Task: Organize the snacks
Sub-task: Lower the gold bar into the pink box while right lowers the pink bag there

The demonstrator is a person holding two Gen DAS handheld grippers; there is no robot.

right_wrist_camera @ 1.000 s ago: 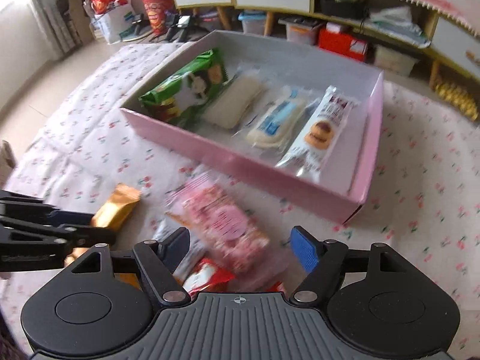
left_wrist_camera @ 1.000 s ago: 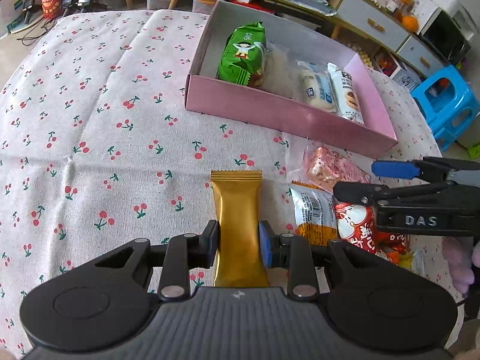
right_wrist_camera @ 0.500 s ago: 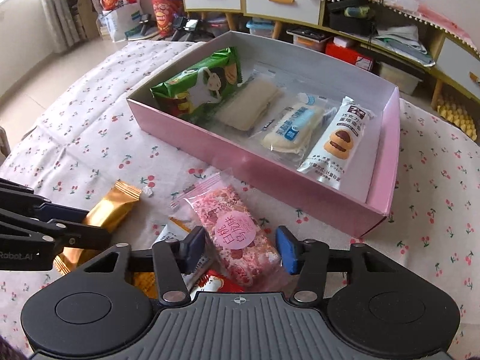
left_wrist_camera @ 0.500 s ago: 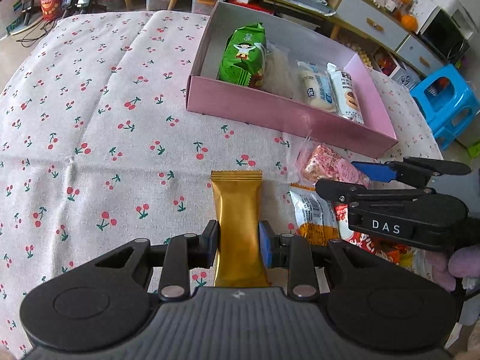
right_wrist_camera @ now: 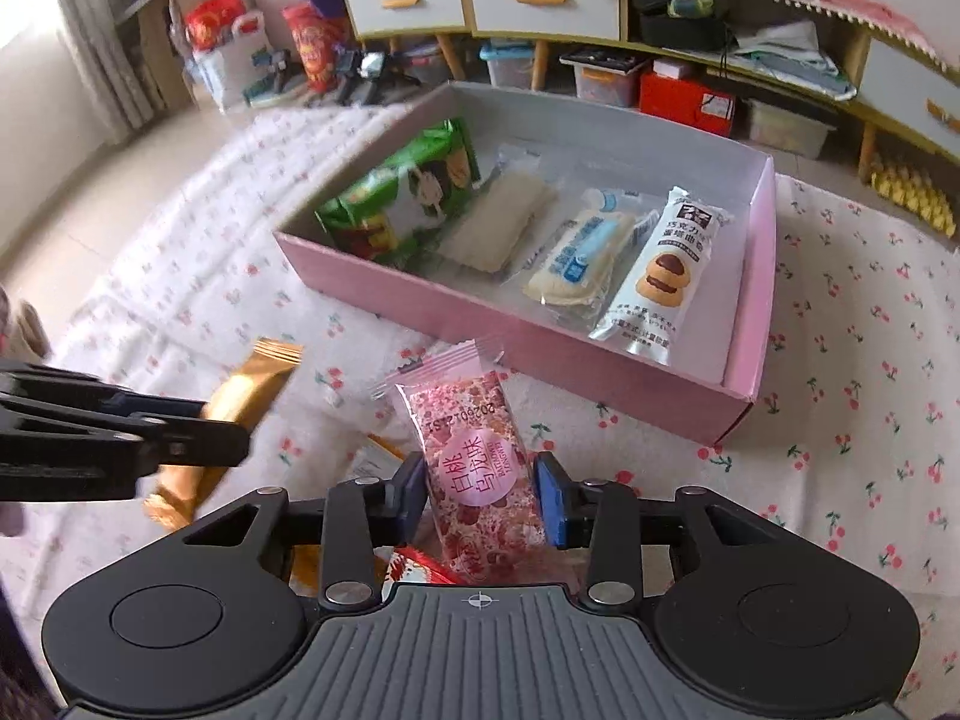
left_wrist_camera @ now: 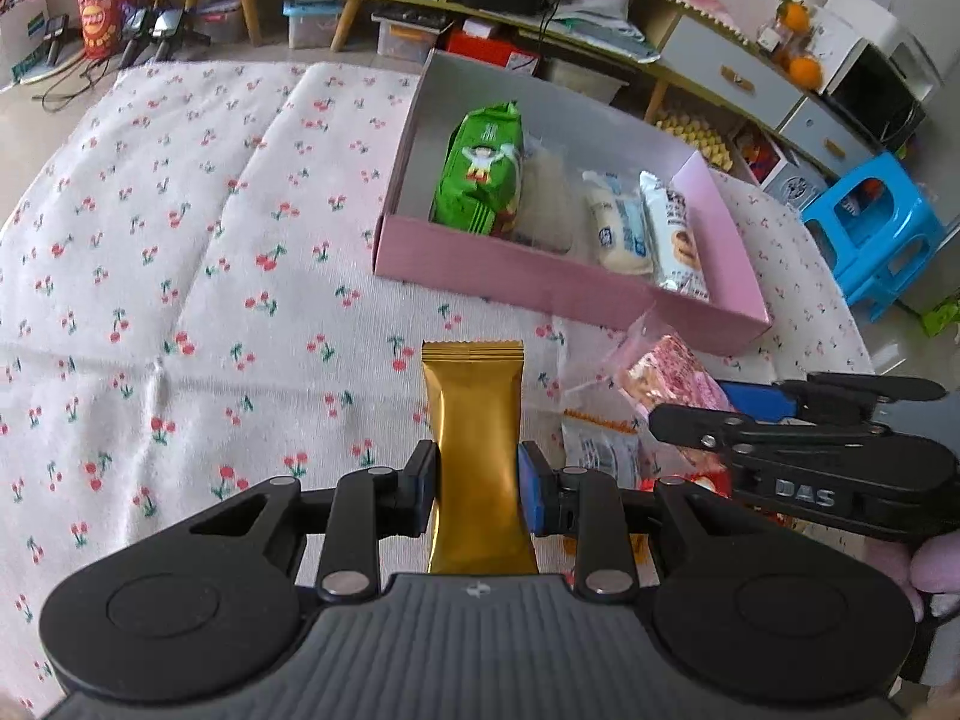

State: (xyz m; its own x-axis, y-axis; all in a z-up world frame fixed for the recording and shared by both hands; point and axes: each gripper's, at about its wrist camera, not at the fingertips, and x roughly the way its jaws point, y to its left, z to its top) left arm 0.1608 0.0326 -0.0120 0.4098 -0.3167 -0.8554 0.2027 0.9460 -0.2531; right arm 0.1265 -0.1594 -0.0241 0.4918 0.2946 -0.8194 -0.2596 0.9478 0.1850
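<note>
Left gripper [left_wrist_camera: 474, 483] pinches a shiny gold foil snack bar [left_wrist_camera: 477, 450] by its sides, above the table's white cherry-print cloth [left_wrist_camera: 180, 276]. Right gripper [right_wrist_camera: 483, 495] is closing its jaws on a clear-wrapped pink snack packet [right_wrist_camera: 474, 468], pads at both its edges (other wrapped snacks lie under it). Beyond both stands an open pink cardboard box [right_wrist_camera: 480, 318] holding a green bag [right_wrist_camera: 402, 204] and three pale wrapped pastries side by side.
</note>
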